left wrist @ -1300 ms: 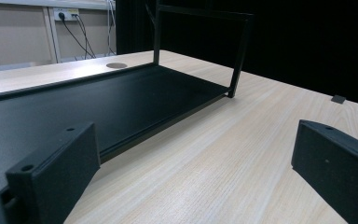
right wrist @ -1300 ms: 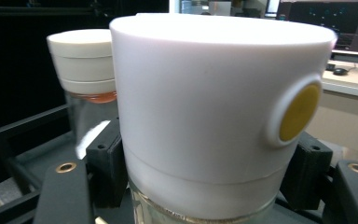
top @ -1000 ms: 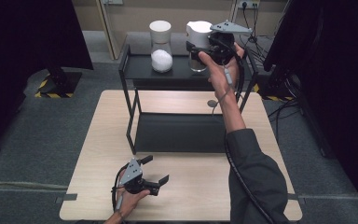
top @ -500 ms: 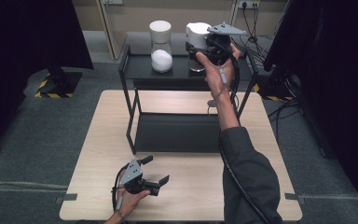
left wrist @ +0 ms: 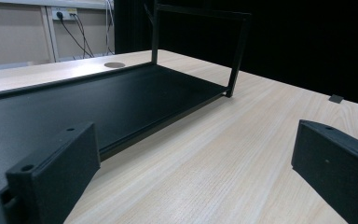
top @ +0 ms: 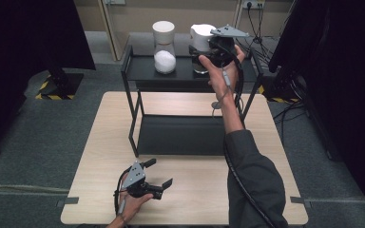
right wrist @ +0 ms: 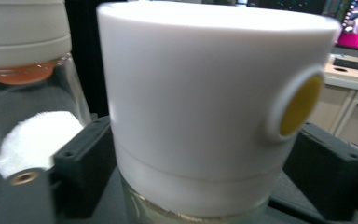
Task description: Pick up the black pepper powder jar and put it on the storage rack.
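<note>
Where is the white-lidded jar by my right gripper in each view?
High view: the white-lidded jar stands upper middle on the rack's top shelf, at the right gripper.
Right gripper view: centre, close up, between jaws that have just been opening.
Left gripper view: faces the rack's lower shelf instead.
Shared landmark: the powder jar, left of it in both views showing it.

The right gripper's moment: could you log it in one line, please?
right gripper: jaws just opening | astride white-lidded jar | top shelf
</note>
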`<state>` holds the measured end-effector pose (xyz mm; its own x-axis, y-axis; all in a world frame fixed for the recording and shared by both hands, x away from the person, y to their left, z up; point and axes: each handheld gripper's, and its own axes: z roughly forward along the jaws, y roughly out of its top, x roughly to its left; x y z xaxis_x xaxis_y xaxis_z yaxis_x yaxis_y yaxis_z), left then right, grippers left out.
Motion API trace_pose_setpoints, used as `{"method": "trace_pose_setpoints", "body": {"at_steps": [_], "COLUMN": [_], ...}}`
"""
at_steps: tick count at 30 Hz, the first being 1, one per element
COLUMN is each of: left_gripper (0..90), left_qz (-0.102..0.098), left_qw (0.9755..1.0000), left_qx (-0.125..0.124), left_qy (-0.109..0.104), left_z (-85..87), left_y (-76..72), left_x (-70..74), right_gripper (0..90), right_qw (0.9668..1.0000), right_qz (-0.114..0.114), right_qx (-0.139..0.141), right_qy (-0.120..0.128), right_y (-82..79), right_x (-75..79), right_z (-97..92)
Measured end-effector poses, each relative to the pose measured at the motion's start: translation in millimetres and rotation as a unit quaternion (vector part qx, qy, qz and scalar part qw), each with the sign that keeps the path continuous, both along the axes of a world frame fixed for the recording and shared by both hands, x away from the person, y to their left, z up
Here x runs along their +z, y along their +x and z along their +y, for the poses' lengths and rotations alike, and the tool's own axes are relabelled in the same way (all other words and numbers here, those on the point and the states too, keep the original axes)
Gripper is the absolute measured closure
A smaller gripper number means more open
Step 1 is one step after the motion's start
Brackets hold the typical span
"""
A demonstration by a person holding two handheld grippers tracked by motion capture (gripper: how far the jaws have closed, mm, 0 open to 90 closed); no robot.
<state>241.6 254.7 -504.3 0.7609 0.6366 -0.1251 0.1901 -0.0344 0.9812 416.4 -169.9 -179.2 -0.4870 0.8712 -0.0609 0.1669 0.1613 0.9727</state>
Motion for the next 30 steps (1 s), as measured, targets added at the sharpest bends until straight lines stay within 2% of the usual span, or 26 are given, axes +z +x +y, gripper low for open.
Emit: {"method": "trace_pose_setpoints", "body": {"at_steps": [3, 7, 18, 30], "left_gripper": [0.3, 0.3, 0.3, 0.3], "left_qz": [0.001, 0.001, 0.001, 0.002], "left_qw": [1.0000, 1.0000, 1.0000, 1.0000], "left_qx": [-0.001, -0.001, 0.000, 0.000], "left_qy": [0.002, 0.001, 0.000, 0.001], "left_z": [-0.3, -0.2, 0.1, -0.1], "left_y": [0.1, 0.1, 0.4, 0.7], "left_x": [0.1, -0.1, -0.5, -0.7], "right_gripper": [4.8, 1.9, 0.7, 0.5], "right_qw": [0.9999, 0.9997, 0.9994, 0.9983], "right_qz": [0.000, -0.001, 0.000, -0.011], "right_qx": [-0.007, 0.000, 0.005, 0.034], "right_qy": [0.010, 0.024, 0.035, 0.045], "right_y": [-3.0, -5.6, -15.7, -36.0], "right_x": [-2.4, -4.8, -9.7, -23.1], "right_z": [-0.7, -4.2, -14.0, -35.3]}}
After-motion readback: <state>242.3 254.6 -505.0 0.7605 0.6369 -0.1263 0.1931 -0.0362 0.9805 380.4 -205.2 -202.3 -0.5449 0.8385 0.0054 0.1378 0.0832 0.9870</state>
